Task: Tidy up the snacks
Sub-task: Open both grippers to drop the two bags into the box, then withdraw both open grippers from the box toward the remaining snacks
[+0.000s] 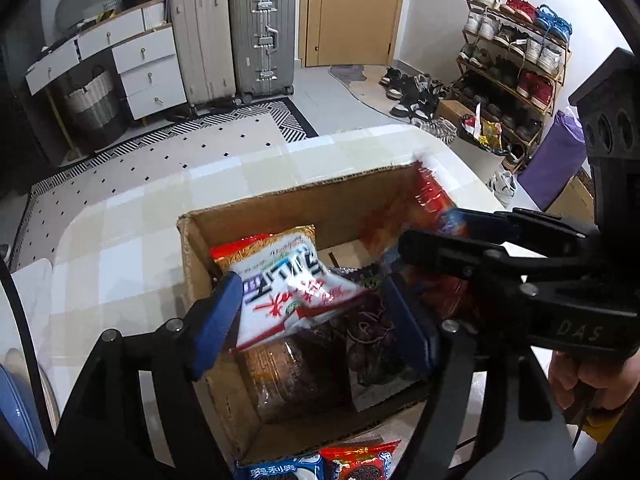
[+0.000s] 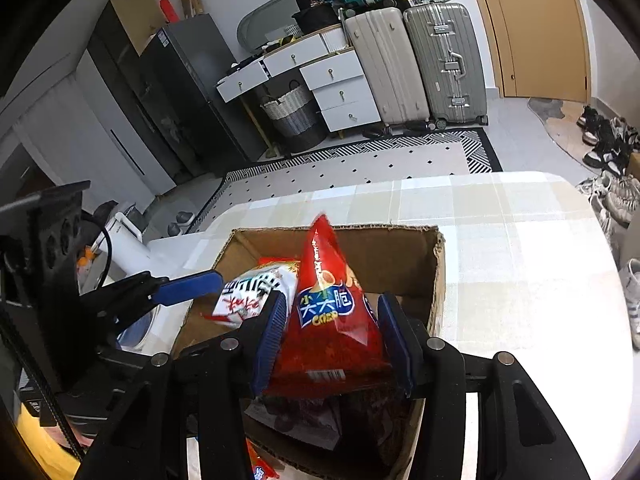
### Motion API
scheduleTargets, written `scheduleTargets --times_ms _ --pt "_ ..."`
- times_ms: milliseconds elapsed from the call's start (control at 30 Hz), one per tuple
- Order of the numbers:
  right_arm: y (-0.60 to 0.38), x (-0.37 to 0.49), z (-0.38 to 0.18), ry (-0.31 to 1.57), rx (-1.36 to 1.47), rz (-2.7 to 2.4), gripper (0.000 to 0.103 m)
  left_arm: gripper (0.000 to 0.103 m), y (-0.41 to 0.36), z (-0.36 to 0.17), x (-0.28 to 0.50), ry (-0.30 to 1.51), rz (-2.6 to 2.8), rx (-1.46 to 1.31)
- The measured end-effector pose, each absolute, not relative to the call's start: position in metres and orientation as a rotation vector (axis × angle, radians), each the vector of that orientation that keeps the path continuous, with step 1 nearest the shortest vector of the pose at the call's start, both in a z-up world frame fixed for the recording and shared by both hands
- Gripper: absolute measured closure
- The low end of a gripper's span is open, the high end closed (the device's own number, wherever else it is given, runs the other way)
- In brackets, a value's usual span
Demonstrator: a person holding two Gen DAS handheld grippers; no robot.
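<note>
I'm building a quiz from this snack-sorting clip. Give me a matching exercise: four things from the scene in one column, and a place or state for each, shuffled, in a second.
Things:
1. red crisp bag
2. white noodle packet
3. cardboard box
4. silver suitcase

Places or states:
A. standing on the floor beside a beige suitcase
B. upright between the fingers of the right hand-held gripper
C. open-topped on the checked tablecloth
D. tilted over the box, between the spread fingers of the left hand-held gripper

Pairs: 1-B, 2-D, 3-C, 4-A
</note>
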State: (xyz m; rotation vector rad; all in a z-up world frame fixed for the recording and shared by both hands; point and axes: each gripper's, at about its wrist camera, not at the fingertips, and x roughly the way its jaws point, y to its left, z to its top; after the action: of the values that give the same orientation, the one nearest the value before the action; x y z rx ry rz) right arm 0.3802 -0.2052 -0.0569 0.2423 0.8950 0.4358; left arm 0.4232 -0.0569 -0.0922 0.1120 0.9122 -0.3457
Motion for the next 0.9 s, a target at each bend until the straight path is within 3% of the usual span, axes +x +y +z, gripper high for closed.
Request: scheduleTargets --times_ms 567,900 --pt "-0.215 0.351 -0.035 0.865 0.253 0.442 0.054 0.029 -0.031 -0.070 0.369 0.883 -0.298 0.067" --pt "-0.223 0.258 0.010 0.732 0.236 0.490 0.054 0.023 -0.008 -0.018 0.275 0.783 -0.259 -0.028"
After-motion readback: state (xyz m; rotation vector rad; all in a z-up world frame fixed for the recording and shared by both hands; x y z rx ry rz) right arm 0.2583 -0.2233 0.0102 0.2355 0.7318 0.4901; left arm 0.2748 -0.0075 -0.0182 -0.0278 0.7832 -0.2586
